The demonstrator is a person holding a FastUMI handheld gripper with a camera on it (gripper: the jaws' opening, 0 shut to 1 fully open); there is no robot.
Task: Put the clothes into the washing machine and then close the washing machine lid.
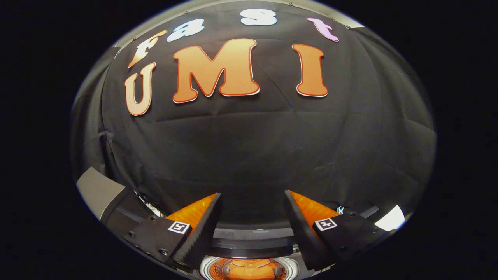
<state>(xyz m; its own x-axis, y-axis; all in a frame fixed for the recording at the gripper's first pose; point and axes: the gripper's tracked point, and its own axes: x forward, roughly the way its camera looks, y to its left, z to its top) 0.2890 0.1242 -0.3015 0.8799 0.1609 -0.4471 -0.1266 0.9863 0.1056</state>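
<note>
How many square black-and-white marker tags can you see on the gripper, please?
2: one marker tag sits on the left finger's mount, the other marker tag on the right finger's mount. The gripper is open, its fingers holding nothing, above the washing machine.

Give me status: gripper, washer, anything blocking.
Gripper open, fingers apart, holding nothing, aimed at the booth wall. Washing machine low between the fingers; round opening shows orange inside. Nothing between the fingers.

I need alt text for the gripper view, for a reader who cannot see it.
The gripper is open and holds nothing, its fingers pointing at the black cloth wall. Below and between the fingers lies the round washer opening, with something orange inside.
</note>
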